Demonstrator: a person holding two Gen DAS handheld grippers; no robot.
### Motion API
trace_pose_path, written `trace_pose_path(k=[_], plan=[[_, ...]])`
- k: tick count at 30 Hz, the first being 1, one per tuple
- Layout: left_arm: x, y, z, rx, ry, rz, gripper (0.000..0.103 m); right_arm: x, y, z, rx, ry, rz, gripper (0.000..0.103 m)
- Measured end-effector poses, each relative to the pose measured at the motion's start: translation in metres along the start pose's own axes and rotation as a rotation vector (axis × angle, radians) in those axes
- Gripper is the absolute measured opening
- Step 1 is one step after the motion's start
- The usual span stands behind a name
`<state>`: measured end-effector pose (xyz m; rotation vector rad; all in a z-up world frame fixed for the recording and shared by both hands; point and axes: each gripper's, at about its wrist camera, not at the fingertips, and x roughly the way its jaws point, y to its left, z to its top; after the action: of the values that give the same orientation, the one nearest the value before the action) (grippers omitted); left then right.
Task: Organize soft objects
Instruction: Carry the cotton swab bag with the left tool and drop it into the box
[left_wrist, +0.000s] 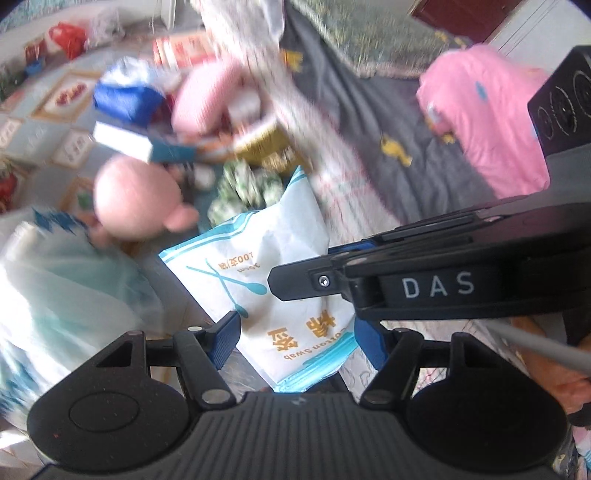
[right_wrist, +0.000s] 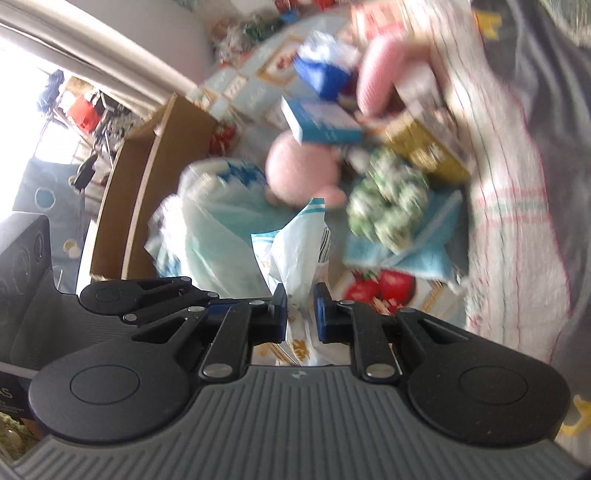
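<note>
My right gripper (right_wrist: 300, 314) pinches the white-and-blue plastic cotton swab packet (left_wrist: 280, 295) by 1 thin edge; left gripper (left_wrist: 295, 332) brackets it w/ mid-width jaws, contact unclear. Slick film could slip out.

**Two wrist cameras, one pile seen from both sides**

Left wrist camera sits just behind its own fingers (left_wrist: 229, 339), tipped steeply down, close over the cotton swab bag (left_wrist: 273, 280). The right gripper (left_wrist: 295, 284) cuts across it from the right. Right wrist view peers down between its fingers (right_wrist: 321, 314), tight on the same bag (right_wrist: 299, 251). Both catch the pink plush (left_wrist: 136, 195) (right_wrist: 303, 170) and blue box (left_wrist: 147, 146) (right_wrist: 321, 122) beyond, blurred.
</note>
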<state>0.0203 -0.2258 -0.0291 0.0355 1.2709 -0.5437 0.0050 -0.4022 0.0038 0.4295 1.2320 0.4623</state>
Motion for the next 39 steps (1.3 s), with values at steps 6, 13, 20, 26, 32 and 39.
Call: trace_pose_path(k=[6, 13, 20, 26, 32, 39], plan=[[-0.077, 0.055, 0.013, -0.008, -0.104, 0.063, 0.069, 0.003, 0.09, 0.044, -0.039, -0.099, 0.07, 0.013], [-0.166, 0.174, 0.012, -0.166, -0.203, 0.253, 0.07, 0.078, 0.212, 0.113, -0.044, -0.126, 0.266, 0.013], [-0.185, 0.295, 0.002, -0.332, -0.236, 0.434, 0.071, 0.204, 0.289, 0.167, -0.005, -0.085, 0.285, 0.013], [-0.153, 0.367, 0.007, -0.404, -0.217, 0.494, 0.071, 0.295, 0.293, 0.193, 0.017, -0.062, 0.177, 0.014], [-0.116, 0.409, 0.012, -0.401, -0.148, 0.457, 0.07, 0.331, 0.281, 0.205, -0.063, -0.091, 0.035, 0.025], [-0.079, 0.423, 0.026, -0.345, -0.107, 0.402, 0.07, 0.301, 0.259, 0.202, -0.036, -0.203, 0.04, 0.03]])
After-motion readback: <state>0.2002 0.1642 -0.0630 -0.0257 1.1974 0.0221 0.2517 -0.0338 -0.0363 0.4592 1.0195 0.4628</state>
